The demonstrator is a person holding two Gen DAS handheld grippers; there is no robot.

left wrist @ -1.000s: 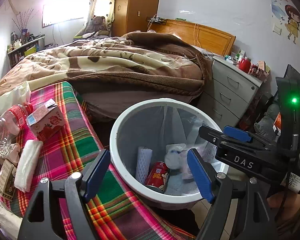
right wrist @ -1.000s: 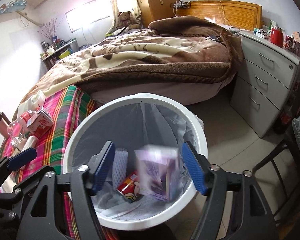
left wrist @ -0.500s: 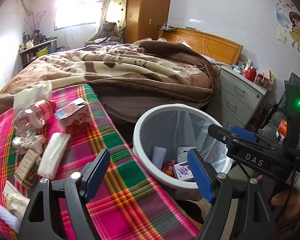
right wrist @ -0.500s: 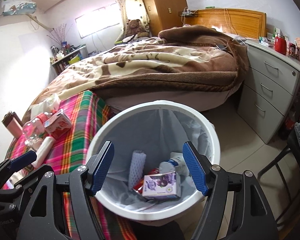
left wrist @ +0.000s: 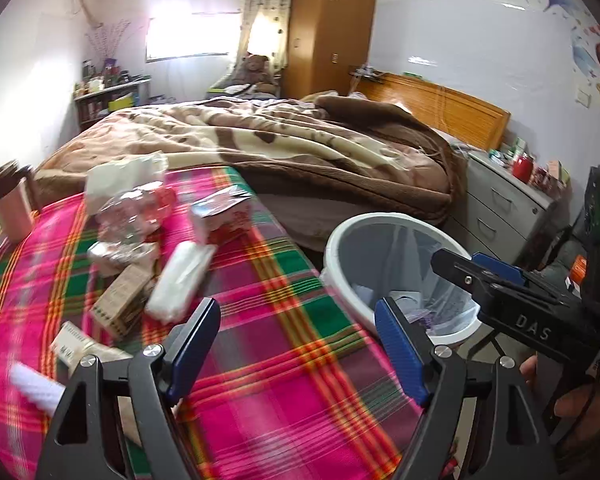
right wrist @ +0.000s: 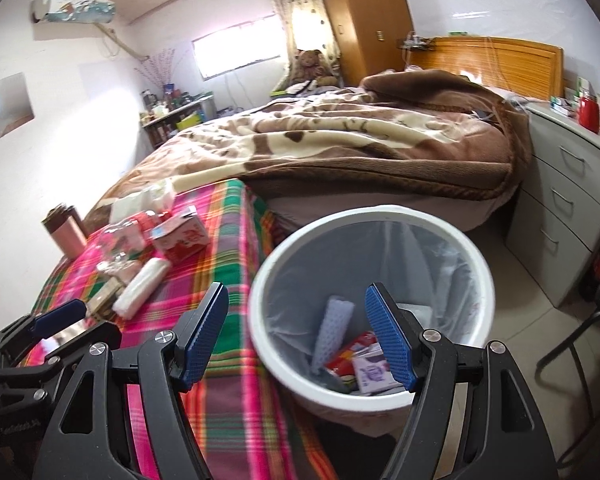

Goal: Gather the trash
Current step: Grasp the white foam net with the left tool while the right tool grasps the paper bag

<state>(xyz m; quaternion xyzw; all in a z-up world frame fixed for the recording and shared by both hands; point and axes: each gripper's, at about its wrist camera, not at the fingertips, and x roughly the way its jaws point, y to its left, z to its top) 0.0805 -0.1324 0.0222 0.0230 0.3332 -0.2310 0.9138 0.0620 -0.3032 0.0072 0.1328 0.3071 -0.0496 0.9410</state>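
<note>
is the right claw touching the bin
Apart. The right wrist view shows the open right claw empty above the bin, its fingers clear of the rim.

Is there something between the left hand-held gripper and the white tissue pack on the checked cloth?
Nothing visible. The left hand-held gripper is open, and only bare checked cloth lies between it and the white tissue pack. A brown box lies beside the pack, not in front.
</note>
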